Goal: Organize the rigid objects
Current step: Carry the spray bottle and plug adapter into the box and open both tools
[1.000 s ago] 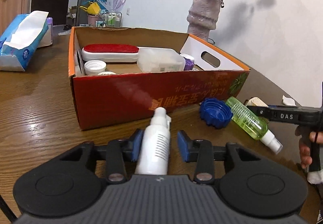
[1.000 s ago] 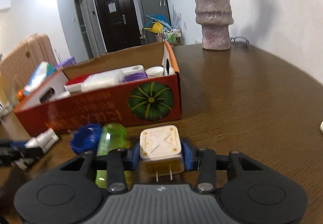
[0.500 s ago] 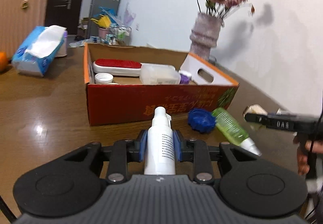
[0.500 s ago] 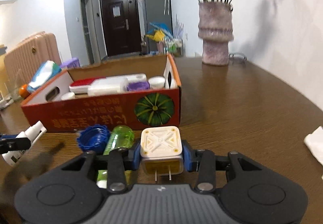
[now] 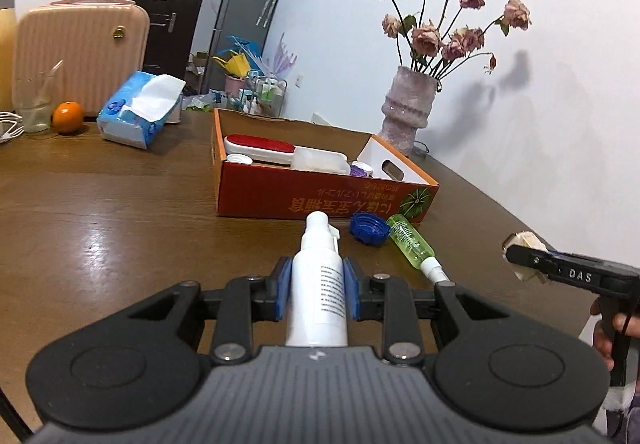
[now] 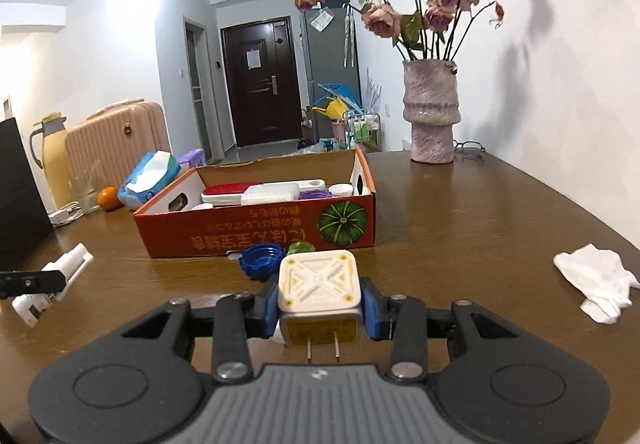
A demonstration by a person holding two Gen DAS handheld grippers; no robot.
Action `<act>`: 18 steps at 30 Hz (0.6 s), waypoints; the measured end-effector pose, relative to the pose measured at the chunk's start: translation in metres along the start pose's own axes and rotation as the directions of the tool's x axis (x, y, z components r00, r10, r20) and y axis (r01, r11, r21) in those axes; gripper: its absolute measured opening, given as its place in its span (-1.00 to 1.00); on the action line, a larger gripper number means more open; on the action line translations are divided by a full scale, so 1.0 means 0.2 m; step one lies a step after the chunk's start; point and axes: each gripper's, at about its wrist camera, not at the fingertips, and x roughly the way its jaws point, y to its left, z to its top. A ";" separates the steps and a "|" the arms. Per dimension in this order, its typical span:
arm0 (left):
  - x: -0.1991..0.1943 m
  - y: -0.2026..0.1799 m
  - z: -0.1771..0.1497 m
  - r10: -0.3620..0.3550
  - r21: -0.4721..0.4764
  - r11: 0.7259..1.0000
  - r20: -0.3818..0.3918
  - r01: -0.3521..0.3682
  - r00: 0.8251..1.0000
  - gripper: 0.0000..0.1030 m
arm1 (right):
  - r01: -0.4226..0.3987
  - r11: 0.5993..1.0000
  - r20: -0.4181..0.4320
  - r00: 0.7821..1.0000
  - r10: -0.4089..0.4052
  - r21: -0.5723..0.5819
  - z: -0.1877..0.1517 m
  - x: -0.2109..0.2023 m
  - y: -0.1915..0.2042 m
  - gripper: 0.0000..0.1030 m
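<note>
In the lower middle of the left wrist view, your left gripper (image 5: 316, 294) was clamped on a white spray bottle (image 5: 318, 286), nozzle pointing away from you toward the box (image 5: 320, 196). The pads held the smooth round body with a good deal of bottle reaching out ahead of them. That was your first risk, I'd judge: a quick swing could have let it pivot or slide between the pads.

The red cardboard box sat in the middle of that view on the brown surface (image 5: 120, 228), already holding a red-topped brush (image 5: 260, 146) and a clear container (image 5: 320, 160). Space inside looked tight, so a careless drop could have landed on them or caught the near wall.

Just right of the bottle's nozzle, a blue cap (image 5: 369, 229) and a green bottle (image 5: 412, 244) lay loose on the surface in front of the box. A low pass toward the box could have knocked them away.

At the right edge of that view your right gripper (image 6: 320, 304) showed side-on; in its own view, lower middle, it was closed on a white plug adapter (image 6: 318, 288), prongs pointing back at the camera. The grip looked square. Both loads faced one box, so the grippers could have collided over it.
</note>
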 end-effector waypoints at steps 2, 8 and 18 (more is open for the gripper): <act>-0.02 -0.01 0.00 -0.003 -0.006 1.000 0.005 0.003 1.000 -0.47 | -0.001 1.000 0.000 1.000 0.001 -0.002 -0.02 -0.04 0.01 -0.24; -0.01 -0.03 0.05 -0.027 -0.005 1.000 0.035 0.027 0.999 -0.47 | -0.006 1.000 0.015 1.000 0.006 -0.013 0.00 -0.07 0.02 -0.24; 0.46 0.09 0.57 -0.019 -0.059 0.998 0.013 0.020 1.000 -0.47 | -0.122 0.991 0.036 0.992 0.125 -0.060 0.42 0.29 0.01 -0.24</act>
